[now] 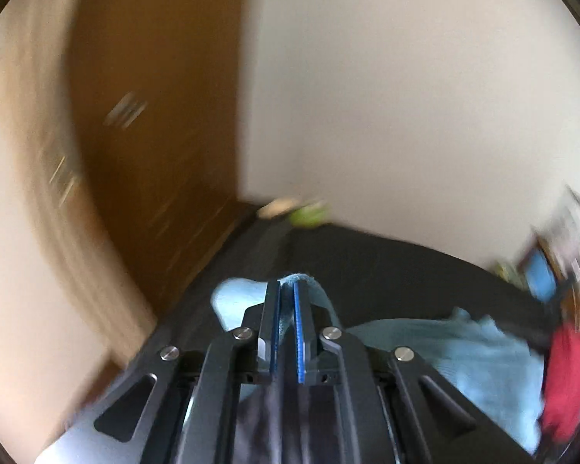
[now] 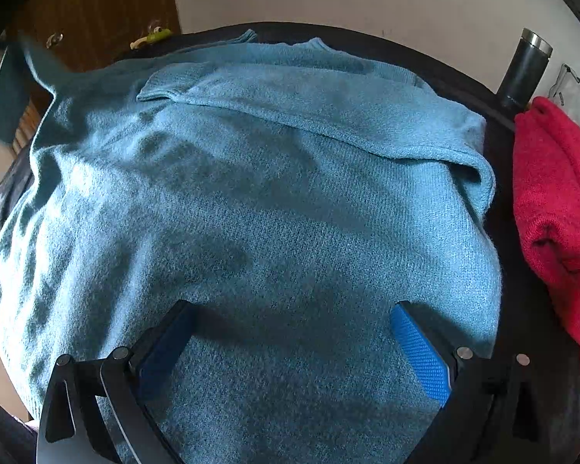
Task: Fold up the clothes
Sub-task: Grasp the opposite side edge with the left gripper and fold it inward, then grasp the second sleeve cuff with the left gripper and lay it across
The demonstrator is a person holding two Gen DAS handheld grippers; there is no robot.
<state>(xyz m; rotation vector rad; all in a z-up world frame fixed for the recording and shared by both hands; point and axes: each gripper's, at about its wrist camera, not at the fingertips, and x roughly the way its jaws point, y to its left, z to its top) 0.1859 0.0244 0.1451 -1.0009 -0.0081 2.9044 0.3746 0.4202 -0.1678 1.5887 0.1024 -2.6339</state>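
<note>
A light blue knit sweater (image 2: 274, 201) lies spread over a dark table (image 2: 522, 208), one sleeve folded across its upper part. My right gripper (image 2: 290, 332) hovers open just above the sweater's lower part, blue pads wide apart with nothing between them. In the left wrist view, my left gripper (image 1: 287, 290) is shut on a fold of the blue sweater (image 1: 464, 348), lifted above the table; the cloth (image 1: 303, 282) pokes out past the fingertips. That view is blurred by motion. The lifted sweater part (image 2: 15, 89) shows at the far left of the right wrist view.
A folded red garment (image 2: 556, 216) lies at the table's right edge, seen also as the red garment (image 1: 564, 382). A dark metal bottle (image 2: 524, 69) stands behind it. A brown wooden door (image 1: 154, 116) and a pale wall (image 1: 406, 96) lie beyond. A small green item (image 2: 156, 34) sits at the far edge.
</note>
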